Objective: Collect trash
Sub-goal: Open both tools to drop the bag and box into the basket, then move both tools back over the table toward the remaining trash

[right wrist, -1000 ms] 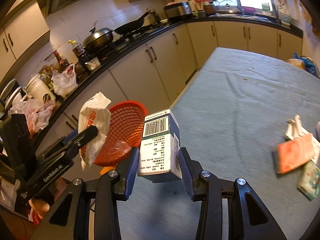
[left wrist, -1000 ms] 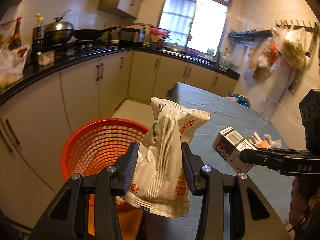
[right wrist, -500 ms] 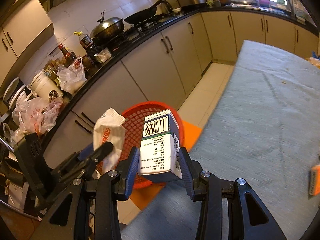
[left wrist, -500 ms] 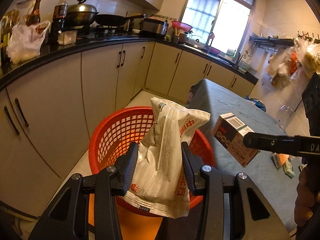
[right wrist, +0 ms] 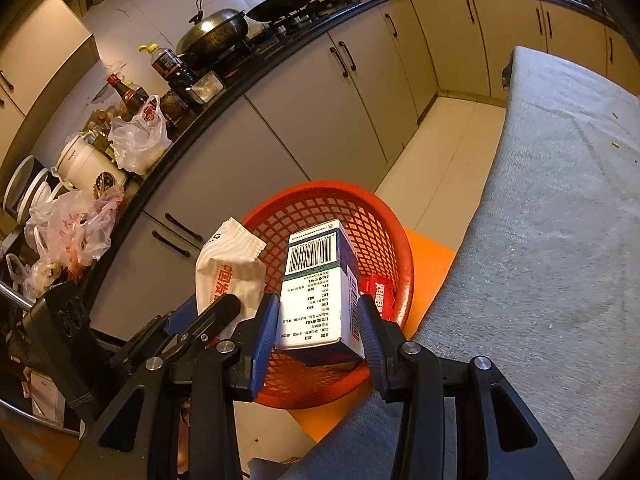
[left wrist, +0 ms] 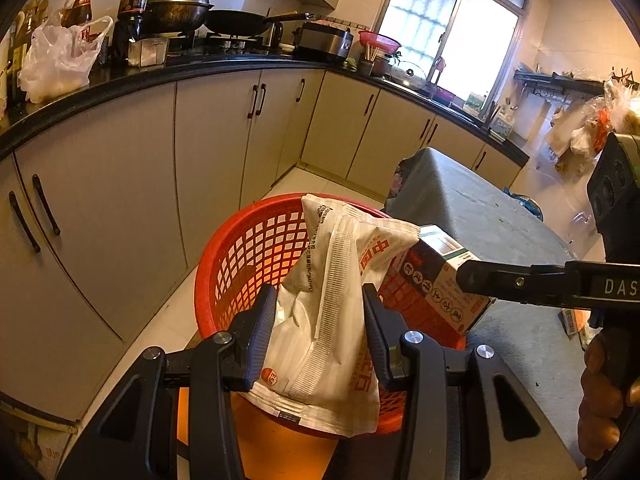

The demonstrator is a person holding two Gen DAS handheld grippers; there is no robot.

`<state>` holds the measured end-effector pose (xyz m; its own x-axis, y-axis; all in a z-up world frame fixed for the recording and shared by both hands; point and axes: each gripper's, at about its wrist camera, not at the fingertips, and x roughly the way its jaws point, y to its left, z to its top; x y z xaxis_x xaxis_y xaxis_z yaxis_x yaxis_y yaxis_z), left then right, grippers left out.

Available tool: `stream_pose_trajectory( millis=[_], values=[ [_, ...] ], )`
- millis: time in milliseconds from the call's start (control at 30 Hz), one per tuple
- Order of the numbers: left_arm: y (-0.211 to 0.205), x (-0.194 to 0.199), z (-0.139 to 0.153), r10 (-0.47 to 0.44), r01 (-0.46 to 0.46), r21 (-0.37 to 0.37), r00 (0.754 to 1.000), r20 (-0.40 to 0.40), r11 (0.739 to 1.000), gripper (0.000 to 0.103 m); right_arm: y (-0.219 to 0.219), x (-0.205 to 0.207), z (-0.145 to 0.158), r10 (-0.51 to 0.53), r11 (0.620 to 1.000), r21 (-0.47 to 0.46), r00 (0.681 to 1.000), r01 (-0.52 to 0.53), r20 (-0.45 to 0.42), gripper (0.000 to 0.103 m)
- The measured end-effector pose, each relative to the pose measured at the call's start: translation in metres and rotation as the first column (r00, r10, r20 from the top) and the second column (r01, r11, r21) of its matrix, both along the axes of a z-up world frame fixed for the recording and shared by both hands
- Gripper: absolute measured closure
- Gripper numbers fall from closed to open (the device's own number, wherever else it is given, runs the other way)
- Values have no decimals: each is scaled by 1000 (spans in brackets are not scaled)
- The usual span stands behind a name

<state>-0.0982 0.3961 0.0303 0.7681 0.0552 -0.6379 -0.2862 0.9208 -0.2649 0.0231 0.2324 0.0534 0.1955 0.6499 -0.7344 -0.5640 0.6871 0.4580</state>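
Left claw (left wrist: 320, 328) grips wrapper (left wrist: 332, 320); right claw (right wrist: 318, 328) grips carton (right wrist: 320, 288) above basket (right wrist: 396, 240).

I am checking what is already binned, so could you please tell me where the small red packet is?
In the right wrist view, the small red packet lies inside the red basket, against its right wall, just right of the box held in the right gripper's jaws.
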Motion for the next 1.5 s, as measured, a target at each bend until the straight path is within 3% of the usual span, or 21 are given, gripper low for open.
stream_pose_trajectory(
  millis=[400, 500, 700, 1200, 1500],
  values=[
    [0, 5, -4, 7, -7, 0, 1000, -6, 1000, 60, 3, 5, -6, -10, 1000, -7, 1000, 10, -7, 57],
    [0, 4, -3, 6, -6, -7, 1000, -3, 1000, 53, 1, 5, -4, -11, 1000, -4, 1000, 11, -2, 57],
    [-3, 1, 2, 10, -10, -7, 1000, 5, 1000, 53, -12, 2, 4, -24, 1000, 14, 1000, 24, 17, 57],
    [-34, -6, 22, -25, 24, 29, 999, 29, 999, 49, -63, -11, 15, -92, 996, 24, 994, 91, 56, 54],
    [-78, -2, 31, -108, 106, 69, 994, 29, 992, 46, -117, -19, 13, -160, 987, 36, 986, 158, 53, 53]
  ],
)
